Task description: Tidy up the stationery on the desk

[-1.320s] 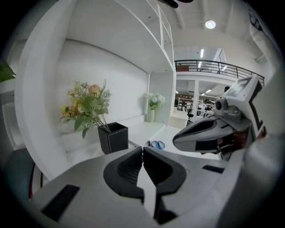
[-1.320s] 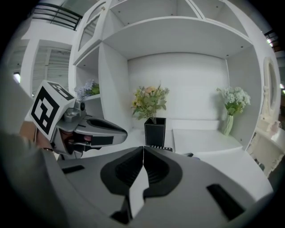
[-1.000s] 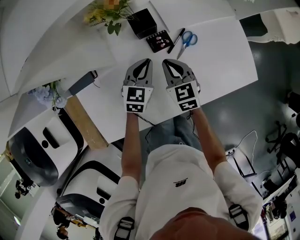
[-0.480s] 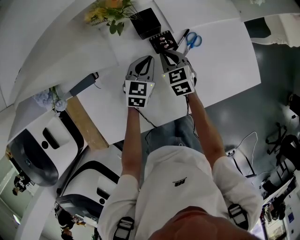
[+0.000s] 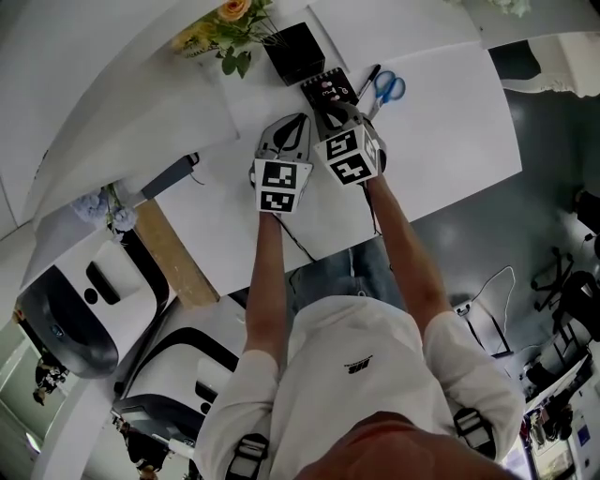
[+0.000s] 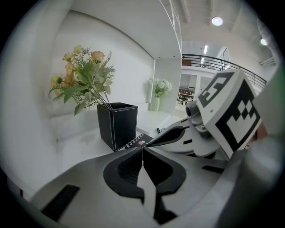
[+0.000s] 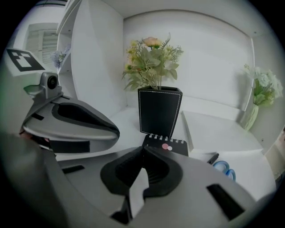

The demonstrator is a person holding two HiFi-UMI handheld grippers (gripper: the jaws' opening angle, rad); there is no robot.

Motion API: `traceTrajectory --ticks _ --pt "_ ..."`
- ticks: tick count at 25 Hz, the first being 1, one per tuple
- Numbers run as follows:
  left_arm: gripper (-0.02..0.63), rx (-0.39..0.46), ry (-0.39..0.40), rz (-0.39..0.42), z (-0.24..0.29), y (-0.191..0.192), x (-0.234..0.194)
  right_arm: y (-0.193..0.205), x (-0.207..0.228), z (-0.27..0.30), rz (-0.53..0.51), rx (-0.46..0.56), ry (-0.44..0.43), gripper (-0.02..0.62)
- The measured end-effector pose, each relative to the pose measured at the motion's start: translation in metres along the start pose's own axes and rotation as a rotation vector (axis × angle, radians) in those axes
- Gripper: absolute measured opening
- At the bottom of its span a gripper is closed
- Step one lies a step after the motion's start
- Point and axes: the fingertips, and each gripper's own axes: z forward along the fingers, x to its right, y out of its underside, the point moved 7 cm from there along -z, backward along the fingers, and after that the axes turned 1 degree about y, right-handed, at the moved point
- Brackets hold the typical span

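A black spiral notebook (image 5: 325,91) lies on the white desk (image 5: 450,122) in front of a black square pen holder (image 5: 292,49). To its right lie a black pen (image 5: 368,77) and blue-handled scissors (image 5: 386,89). My right gripper (image 5: 330,111) is shut and empty, its tips just short of the notebook's (image 7: 171,146) near edge, with the holder (image 7: 159,110) behind. My left gripper (image 5: 298,120) is also shut and empty. It sits beside the right one, a little left of the notebook (image 6: 136,142). The right gripper (image 6: 178,136) fills the right side of the left gripper view.
Yellow and pink flowers (image 5: 223,28) stand behind the holder against the curved white wall. A vase of white flowers (image 7: 262,89) is at the far right. A grey device (image 5: 169,173) lies at the desk's left end. The desk's near edge runs below my forearms.
Both grippers have moved away from me across the desk and lower. The right one went further, up to the notebook. Both have stayed shut.
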Motion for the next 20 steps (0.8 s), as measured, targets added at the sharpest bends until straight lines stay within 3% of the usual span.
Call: traceTrajectory --ticks 8,20 --pt "0.0 0.007 -0.014 -0.023 -0.005 0.003 -0.004 0.008 -0.002 0.014 -0.015 -0.066 -0.001 -0.004" --pt "0.0 -0.003 -0.054 -0.012 -0.017 0.005 0.013 0.027 -0.007 -0.004 -0.048 -0.086 -0.05 -0.005"
